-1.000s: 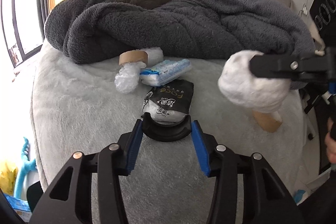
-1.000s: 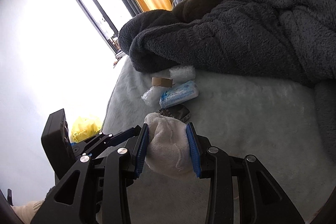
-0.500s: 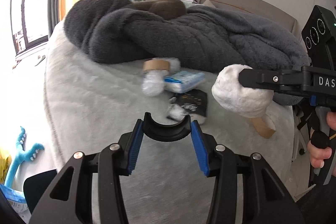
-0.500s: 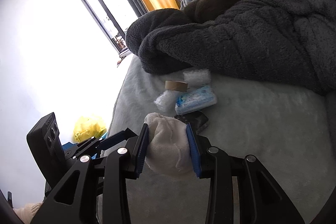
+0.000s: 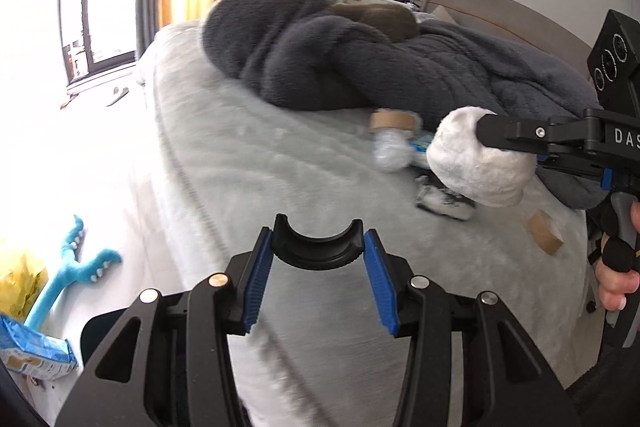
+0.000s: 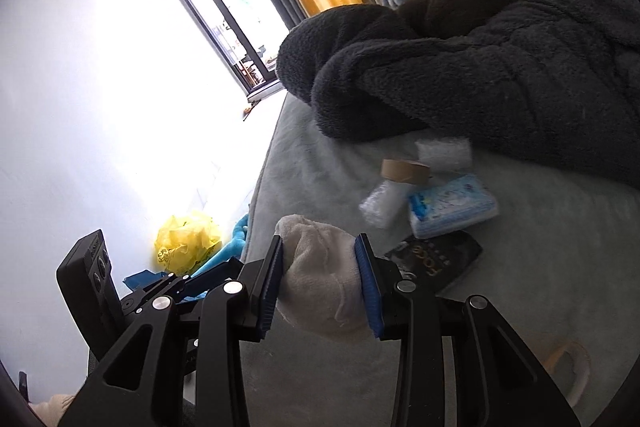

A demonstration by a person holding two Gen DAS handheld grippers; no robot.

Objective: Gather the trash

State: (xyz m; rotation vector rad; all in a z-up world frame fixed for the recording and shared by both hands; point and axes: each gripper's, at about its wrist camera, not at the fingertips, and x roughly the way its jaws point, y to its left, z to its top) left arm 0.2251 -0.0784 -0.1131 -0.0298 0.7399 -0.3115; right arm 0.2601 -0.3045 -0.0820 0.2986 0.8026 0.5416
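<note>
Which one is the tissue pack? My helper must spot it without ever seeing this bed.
Start at the dark grey blanket heaped on the bed. Below its edge sits a small litter cluster; the tissue pack is the flat blue-and-white soft packet there, between brown tape roll and black pouch.

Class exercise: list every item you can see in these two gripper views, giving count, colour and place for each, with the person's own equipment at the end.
Blanket: one, dark grey, heaped across the bed.
Bed cover: one, pale grey, under everything.
Tape roll: one, brown, beside the blanket's edge.
Bubble wrap pieces: two, clear, flanking the tape roll.
Tissue pack: one, blue and white, near the tape roll.
Black pouch: one, flat on the cover.
Yellow bag: one, on the floor.
Blue toy: one, on the floor.
White wad: one, clamped in the right gripper.
Left gripper: open, empty.
</note>
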